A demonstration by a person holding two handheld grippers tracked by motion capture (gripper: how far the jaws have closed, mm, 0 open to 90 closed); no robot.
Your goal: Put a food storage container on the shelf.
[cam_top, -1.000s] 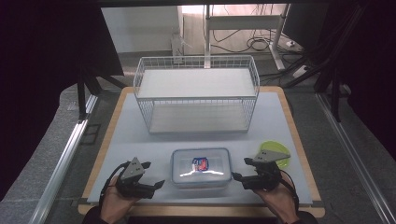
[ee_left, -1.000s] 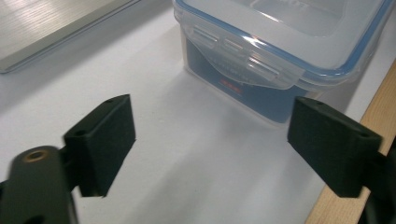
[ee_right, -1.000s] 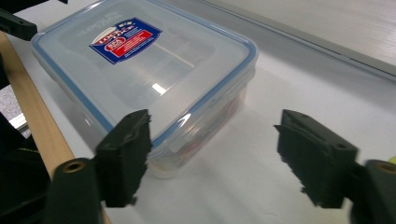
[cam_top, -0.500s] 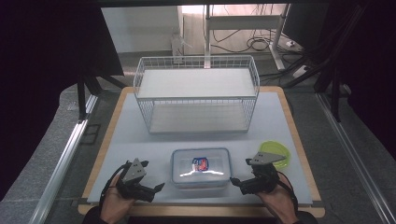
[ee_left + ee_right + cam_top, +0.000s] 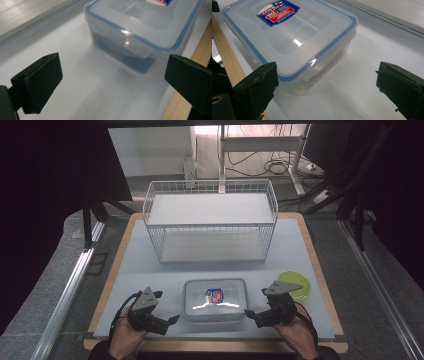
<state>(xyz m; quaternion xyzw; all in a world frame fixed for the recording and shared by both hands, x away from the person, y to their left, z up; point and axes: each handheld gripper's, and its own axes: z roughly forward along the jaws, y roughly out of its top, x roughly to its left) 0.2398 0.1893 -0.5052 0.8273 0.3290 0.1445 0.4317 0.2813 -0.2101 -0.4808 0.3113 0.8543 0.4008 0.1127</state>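
Observation:
A clear plastic box (image 5: 215,299) with a blue-rimmed lid and a red and blue label sits on the white mat near the front edge. My left gripper (image 5: 170,320) lies just left of it and is open, with nothing between its jaws. In the left gripper view (image 5: 115,75) the box's (image 5: 140,32) end latch is ahead of the jaws. My right gripper (image 5: 252,312) is just right of the box and also open. In the right gripper view (image 5: 328,85) the corner of the box (image 5: 287,32) lies ahead, apart from the pads. Both sets of jaws have just been opening.
A white wire basket (image 5: 210,220) with a shelf stands at the back middle of the mat. A green round lid (image 5: 300,285) lies behind my right gripper. The table's wooden edge (image 5: 215,345) runs just below both hands.
Both hands stay beside the box. The jaws of both grippers look slightly wider apart than before.

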